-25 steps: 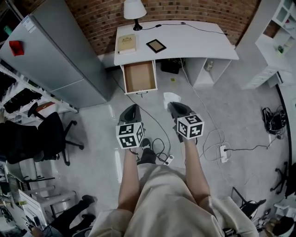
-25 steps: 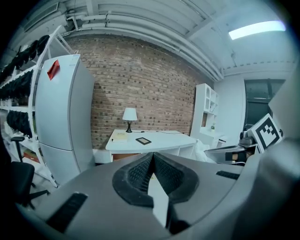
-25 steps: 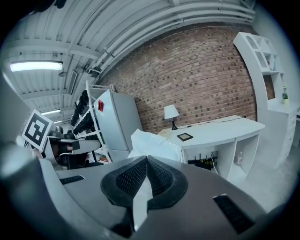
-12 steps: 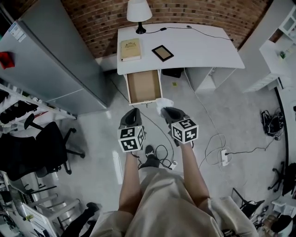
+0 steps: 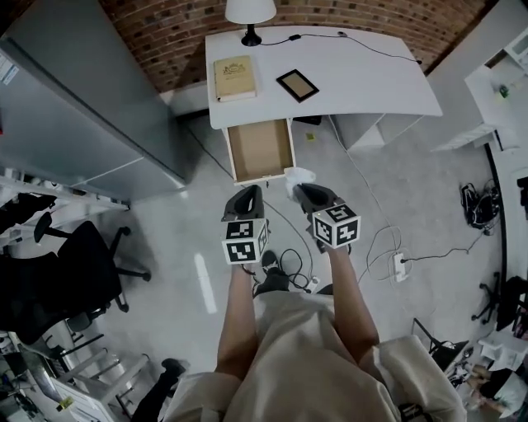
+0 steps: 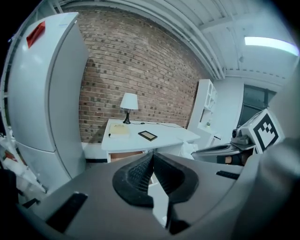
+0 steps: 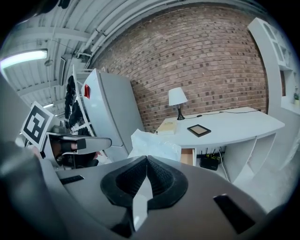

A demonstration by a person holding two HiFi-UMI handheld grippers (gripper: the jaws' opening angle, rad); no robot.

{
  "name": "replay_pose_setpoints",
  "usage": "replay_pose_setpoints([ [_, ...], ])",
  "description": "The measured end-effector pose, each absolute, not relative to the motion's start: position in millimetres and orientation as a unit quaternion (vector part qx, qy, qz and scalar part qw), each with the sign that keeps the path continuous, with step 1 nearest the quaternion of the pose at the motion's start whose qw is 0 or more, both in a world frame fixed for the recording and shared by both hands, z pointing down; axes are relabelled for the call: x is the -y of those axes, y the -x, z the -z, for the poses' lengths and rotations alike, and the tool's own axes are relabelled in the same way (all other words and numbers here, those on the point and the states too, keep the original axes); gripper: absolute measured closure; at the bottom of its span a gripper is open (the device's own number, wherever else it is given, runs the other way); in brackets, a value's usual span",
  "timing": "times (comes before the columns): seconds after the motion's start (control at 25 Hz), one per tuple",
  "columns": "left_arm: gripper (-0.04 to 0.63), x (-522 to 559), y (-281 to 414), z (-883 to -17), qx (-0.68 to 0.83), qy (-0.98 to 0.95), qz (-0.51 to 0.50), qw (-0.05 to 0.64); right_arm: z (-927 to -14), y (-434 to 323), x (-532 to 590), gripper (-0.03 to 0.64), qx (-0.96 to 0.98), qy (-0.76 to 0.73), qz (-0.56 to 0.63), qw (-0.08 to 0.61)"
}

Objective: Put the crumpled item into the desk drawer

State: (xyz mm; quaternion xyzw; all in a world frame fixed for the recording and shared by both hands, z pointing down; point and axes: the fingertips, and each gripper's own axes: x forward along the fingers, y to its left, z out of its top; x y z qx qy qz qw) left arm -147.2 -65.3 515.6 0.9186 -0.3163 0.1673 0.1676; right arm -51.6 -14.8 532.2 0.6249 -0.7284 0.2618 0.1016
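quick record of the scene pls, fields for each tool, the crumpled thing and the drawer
left tool: shut, empty
right tool: shut on crumpled item
drawer: open, looks empty
crumpled item position: held near the drawer's front edge, not yet inside
desk: carries book, lamp, flat dark frame

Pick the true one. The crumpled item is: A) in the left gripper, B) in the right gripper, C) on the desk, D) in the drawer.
B: the right gripper has its jaws shut on the white crumpled item, which is just short of the open drawer.
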Motion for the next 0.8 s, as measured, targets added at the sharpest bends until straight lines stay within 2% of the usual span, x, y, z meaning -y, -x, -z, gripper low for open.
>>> replay_pose_setpoints([
  [0.44,0.578,113.9,180.6,-546.5,0.359,-0.895,-0.17,0.204,-546.7,57.7,64.1,0.589,0.738,-0.612,-0.255,0.124],
  [0.8,0.578,130.5,174.4,-558.1,0.396,-0.88,-0.198,0.171,-544.0,63.9,118.2,0.589,0.78,-0.569,-0.236,0.113],
])
